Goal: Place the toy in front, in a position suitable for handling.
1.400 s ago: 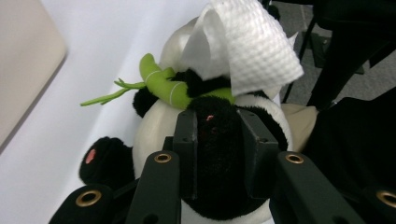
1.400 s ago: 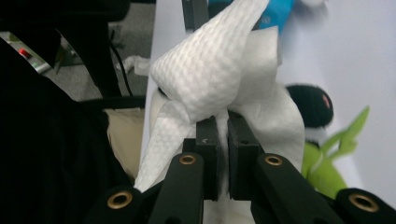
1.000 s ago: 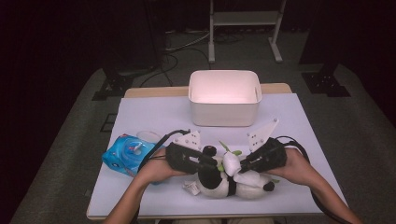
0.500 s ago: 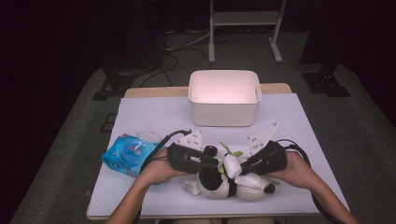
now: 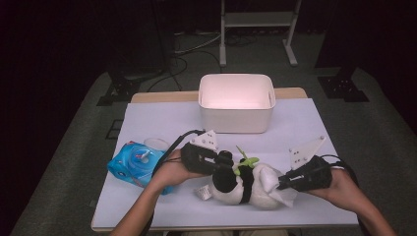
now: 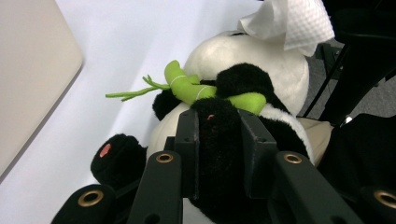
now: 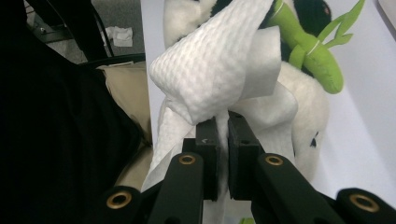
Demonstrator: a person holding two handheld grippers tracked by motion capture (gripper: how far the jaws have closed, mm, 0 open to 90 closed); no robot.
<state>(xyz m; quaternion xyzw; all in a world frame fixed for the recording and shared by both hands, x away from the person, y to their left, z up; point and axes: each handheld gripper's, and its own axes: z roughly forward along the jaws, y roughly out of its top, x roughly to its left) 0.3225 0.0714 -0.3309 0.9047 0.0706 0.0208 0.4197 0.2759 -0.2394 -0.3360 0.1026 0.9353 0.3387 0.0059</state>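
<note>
Two tongs are seen: the left tongs [image 6: 217,140] are clamped on a black limb of one plush panda [image 5: 246,189], and the right tongs [image 7: 223,140] are pinched on one white paper towel [image 7: 215,70] at the panda's side. One white bin [image 5: 236,98] and one blue toy [image 5: 135,162] are counted on the desk [image 5: 162,118].

We see a plush panda [image 6: 243,65] of soft, fuzzy cloth between the jaws of the left claw [image 6: 218,140], which are matt black plastic with brass-coloured rings. Just beyond them lies a smooth green felt bamboo [image 6: 187,86]. The right claw [image 7: 223,135] pinches a white paper towel [image 7: 210,70] with a dimpled, rough surface. The table cover [image 5: 162,123] looks smooth and matt.
</note>
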